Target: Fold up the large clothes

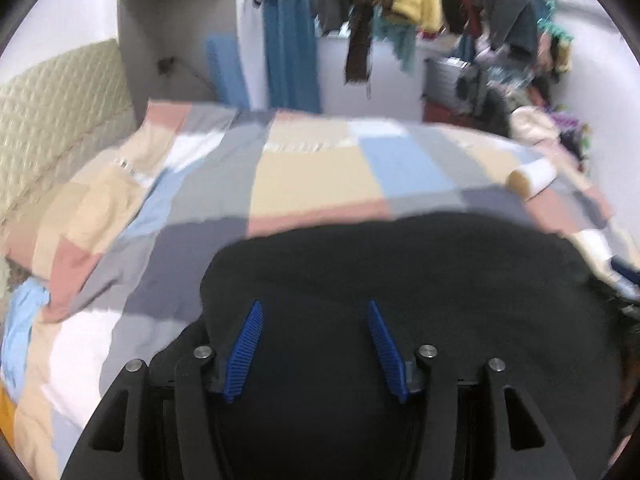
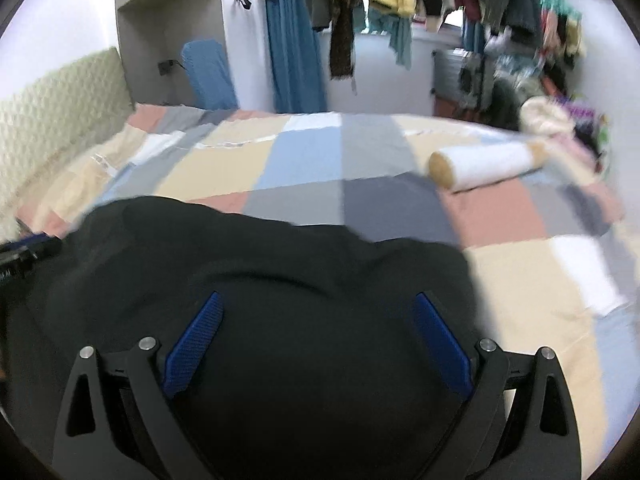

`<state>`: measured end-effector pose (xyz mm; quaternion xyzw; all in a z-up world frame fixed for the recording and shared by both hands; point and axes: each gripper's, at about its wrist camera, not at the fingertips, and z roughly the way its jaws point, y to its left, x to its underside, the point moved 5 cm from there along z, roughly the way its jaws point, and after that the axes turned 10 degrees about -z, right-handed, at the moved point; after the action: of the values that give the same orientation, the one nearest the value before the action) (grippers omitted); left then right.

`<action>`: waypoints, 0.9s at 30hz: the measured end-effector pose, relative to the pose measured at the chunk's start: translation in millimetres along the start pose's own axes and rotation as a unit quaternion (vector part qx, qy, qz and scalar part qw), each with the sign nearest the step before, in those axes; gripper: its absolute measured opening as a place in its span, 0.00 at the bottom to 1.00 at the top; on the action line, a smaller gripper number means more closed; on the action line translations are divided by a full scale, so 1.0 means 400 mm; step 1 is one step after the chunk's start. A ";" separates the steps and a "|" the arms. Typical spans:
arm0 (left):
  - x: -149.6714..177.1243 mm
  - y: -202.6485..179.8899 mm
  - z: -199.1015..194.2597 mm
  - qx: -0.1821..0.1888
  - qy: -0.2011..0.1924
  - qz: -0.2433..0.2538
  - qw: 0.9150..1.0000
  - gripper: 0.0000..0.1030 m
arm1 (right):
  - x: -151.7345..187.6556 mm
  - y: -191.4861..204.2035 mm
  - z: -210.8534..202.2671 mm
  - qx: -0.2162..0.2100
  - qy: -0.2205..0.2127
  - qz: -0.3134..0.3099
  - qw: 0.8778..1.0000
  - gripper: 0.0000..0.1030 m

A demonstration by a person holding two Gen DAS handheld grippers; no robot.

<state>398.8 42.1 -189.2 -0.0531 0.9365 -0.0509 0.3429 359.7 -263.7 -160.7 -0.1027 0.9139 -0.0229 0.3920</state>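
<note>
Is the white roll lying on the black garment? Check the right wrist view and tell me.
No, the white roll lies on the patchwork bedspread, well apart from the black garment.

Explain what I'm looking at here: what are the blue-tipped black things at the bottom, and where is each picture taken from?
These are two handheld grippers, one in each of a person's hands, each with a camera looking forward along its two fingers. One picture is from the left gripper, the other from the right gripper. Both have their blue ribbed fingers spread open, holding nothing, above a large black cloth garment. It lies on a bed covered by a pastel patchwork blanket. A white roll-shaped pillow with tan ends lies farther back.
</note>
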 end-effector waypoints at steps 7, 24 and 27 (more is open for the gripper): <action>0.017 0.021 0.030 0.026 -0.004 -0.016 1.000 0.55 | 0.065 -0.094 0.056 0.009 0.039 0.050 0.998 0.95; 0.027 0.031 -0.119 0.047 -0.037 -0.057 0.997 0.64 | 0.062 -0.094 -0.022 -0.025 0.003 0.115 0.993 1.00; 0.012 0.015 -0.235 0.052 -0.069 -0.045 0.995 0.72 | 0.032 -0.075 -0.107 -0.038 -0.030 0.112 0.993 1.00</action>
<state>333.9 52.9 -121.5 -0.0802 0.9033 -0.1110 0.4065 325.3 -297.3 -136.5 -0.0153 0.9076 0.0593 0.4153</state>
